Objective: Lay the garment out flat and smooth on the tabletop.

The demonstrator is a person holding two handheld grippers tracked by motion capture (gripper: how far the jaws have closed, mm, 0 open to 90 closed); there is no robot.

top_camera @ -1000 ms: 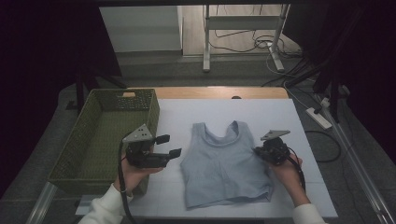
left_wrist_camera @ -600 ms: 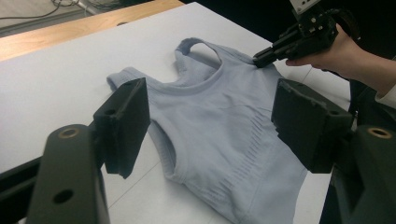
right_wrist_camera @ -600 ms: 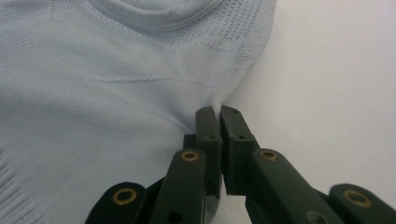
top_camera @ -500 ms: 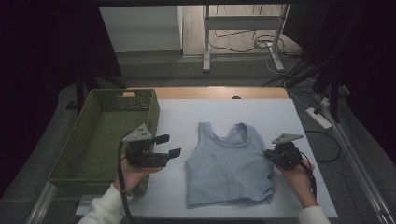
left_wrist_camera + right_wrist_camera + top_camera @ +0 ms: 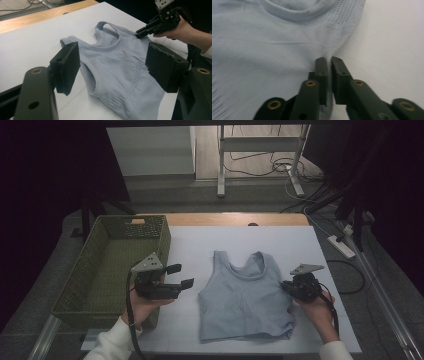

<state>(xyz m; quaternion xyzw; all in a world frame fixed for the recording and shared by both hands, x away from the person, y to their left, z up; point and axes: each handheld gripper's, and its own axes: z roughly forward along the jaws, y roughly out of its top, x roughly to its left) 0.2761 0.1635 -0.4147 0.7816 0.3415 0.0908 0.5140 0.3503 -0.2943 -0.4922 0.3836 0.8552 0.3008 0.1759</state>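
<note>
Pinching the fabric edge, our right gripper (image 5: 329, 65) has its fingers (image 5: 321, 72) almost together with a thin fold of the pale blue tank top (image 5: 245, 300) between them; they have just been easing apart a little, yet the cloth is still caught there, at the armhole side of the garment, which lets us tug that edge flat. Our left gripper (image 5: 180, 275) hangs apart from the top with its fingers (image 5: 66, 66) standing wide and nothing between them, aimed at the near side, ready, we judge, to take the opposite edge. The top lies face up and spread out in the middle of the white desk (image 5: 200, 245), straps away from us. A green woven basket (image 5: 112, 265) waits at the desk's left edge, probably where the garment ends up.
</note>
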